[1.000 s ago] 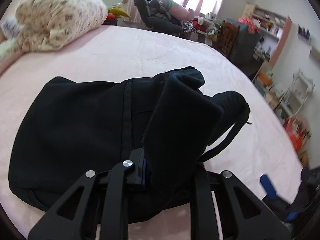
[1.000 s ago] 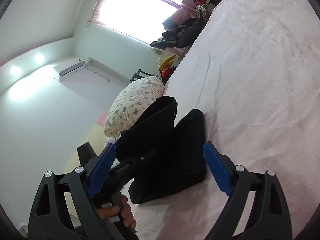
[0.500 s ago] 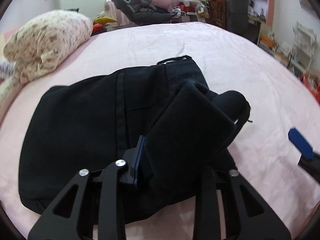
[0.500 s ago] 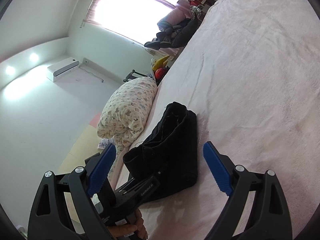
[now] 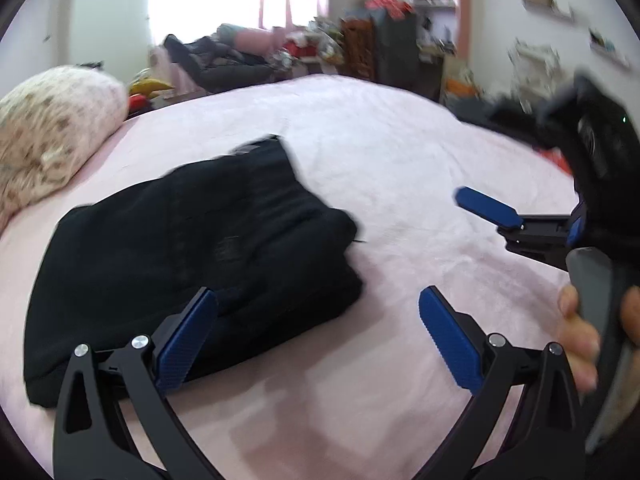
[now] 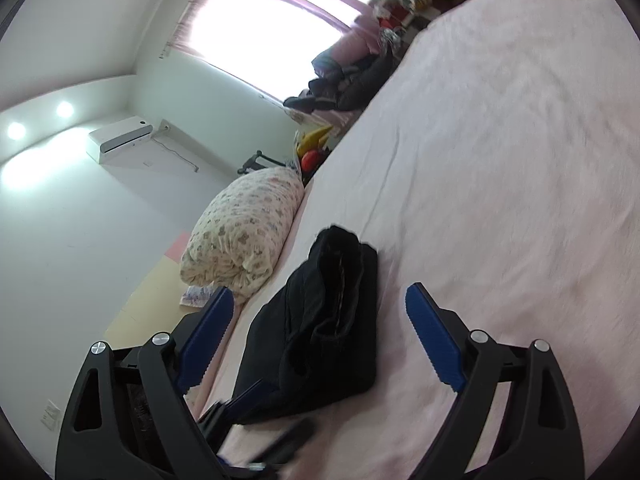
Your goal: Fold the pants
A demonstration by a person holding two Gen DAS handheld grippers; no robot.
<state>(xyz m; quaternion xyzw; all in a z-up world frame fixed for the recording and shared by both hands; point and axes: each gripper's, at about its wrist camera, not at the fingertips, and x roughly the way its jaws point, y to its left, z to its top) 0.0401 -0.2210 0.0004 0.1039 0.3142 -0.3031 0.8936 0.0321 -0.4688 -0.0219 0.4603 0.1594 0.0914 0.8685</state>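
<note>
Pink bed (image 5: pixel 400 152), black pants (image 5: pixel 192 248) folded near pillow (image 5: pixel 52 136). Left gripper (image 5: pixel 316 332) jaws opening, empty; right gripper (image 6: pixel 320 332) jaws wide, empty. Best: press bundle flat, square edges.

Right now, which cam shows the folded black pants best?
Left wrist view: the folded black pants lie broadside on the pink bedsheet, whole outline visible though blurred. Right wrist view shows them end-on, foreshortened.
</note>
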